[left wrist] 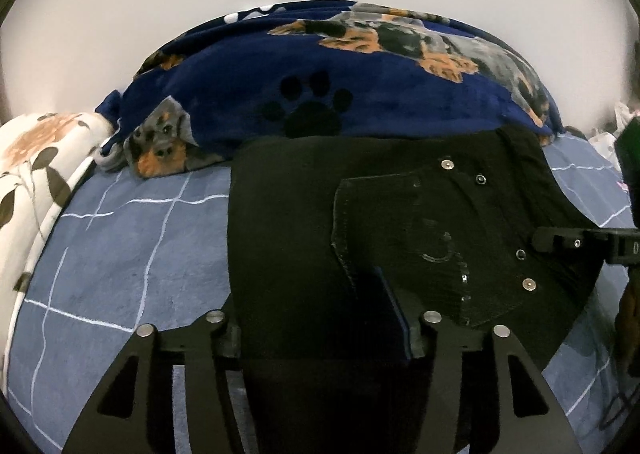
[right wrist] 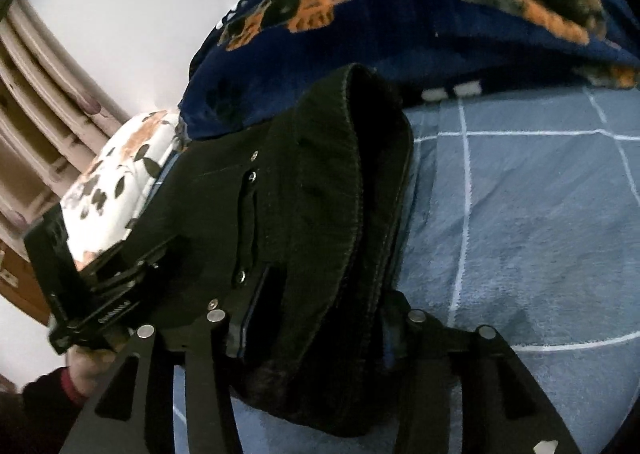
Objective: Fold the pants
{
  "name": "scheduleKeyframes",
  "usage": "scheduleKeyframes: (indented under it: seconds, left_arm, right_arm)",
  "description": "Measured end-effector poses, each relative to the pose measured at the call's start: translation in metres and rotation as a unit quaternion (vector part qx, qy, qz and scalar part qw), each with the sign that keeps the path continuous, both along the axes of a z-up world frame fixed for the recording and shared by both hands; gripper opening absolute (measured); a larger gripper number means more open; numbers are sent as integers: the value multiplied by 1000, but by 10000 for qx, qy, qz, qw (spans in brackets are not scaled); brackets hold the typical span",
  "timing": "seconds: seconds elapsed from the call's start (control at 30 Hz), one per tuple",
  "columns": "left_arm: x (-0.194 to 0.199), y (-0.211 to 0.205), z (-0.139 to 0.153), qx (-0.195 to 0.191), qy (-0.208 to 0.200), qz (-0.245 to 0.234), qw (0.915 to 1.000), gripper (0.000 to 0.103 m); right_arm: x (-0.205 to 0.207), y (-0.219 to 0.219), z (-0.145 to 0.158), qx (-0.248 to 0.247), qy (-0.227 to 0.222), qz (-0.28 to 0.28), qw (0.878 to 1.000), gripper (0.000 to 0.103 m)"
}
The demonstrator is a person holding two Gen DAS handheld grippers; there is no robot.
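Black pants [left wrist: 304, 222] lie folded on the blue checked bed, back pocket and rivets facing up. My left gripper [left wrist: 324, 338] has its jaws wide apart around the near edge of the pants, with fabric between the fingers. My right gripper [right wrist: 312, 334] also stands wide, with the thick waistband end of the pants [right wrist: 320, 194] bunched between its fingers. The right gripper's finger shows in the left wrist view [left wrist: 560, 242] at the pants' right edge. The left gripper body [right wrist: 80, 294] and the hand holding it show in the right wrist view.
A navy dog-print blanket [left wrist: 360, 74] is heaped behind the pants. A white floral pillow [left wrist: 36, 174] lies at the left. The blue checked sheet [left wrist: 120, 254] spreads around the pants. A white wall is behind, and a curtain [right wrist: 48, 102] stands at the left.
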State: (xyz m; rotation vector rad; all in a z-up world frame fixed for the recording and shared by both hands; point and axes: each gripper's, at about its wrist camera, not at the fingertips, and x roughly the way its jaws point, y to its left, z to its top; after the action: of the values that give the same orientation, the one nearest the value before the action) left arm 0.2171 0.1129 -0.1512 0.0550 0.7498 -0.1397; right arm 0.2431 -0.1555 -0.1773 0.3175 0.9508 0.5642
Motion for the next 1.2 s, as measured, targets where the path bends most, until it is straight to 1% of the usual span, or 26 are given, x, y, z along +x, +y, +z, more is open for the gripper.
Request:
scheduleKeyframes:
  seconds: [0.03,0.1,0.17,0.27,0.33,0.4,0.47,0.53,0.67,0.8,0.87,1.2]
  left_arm:
    - [1,0,-1,3,11,25,10000,59]
    - [2,1,-1,20,33,58,10000,60]
    - [2,2,-2,13,41,68,10000,61]
    - [2,0,-2,71,27,99,9999,62]
    - [1,0,-2,88,27,110,9999,63]
    - [2,0,-2,95,32,122,9999,63]
    - [2,0,-2,99,31,125,9999,63]
    - [2,0,-2,118,30,140,9998,64]
    - [2,0,-2,151,27,160,9998,66]
    - [2,-1,-2,219,17,209,9995,69]
    - [2,-1,-2,249,13,233,9994,70]
    - [2,-3,-1,389,-12,313,9988,74]
  right_arm:
    - [-2,1,1,-76,-86,-49,9999,46]
    - [-5,4,3,-305,-241,-184,9991,51]
    - [-6,6,4,-432,-320,-280,9982,57]
    - [-6,6,4,-455,-348,-370,9977,62]
    - [-7,7,5,-554,-388,-427,9968,64]
    - [-7,7,5,-610,-404,-484,9961,68]
    - [-7,8,5,-680,-418,-550,9953,75]
    - [-6,11,5,-746,-421,-598,9945,77]
    - [-6,12,5,-911,-434,-719,9923,85]
    - [-6,13,4,-1022,-439,-800,9906,90]
    - [-7,14,5,-1125,-457,-862,9889,95]
    - [-7,14,6,-1340,-503,-978,9849,100]
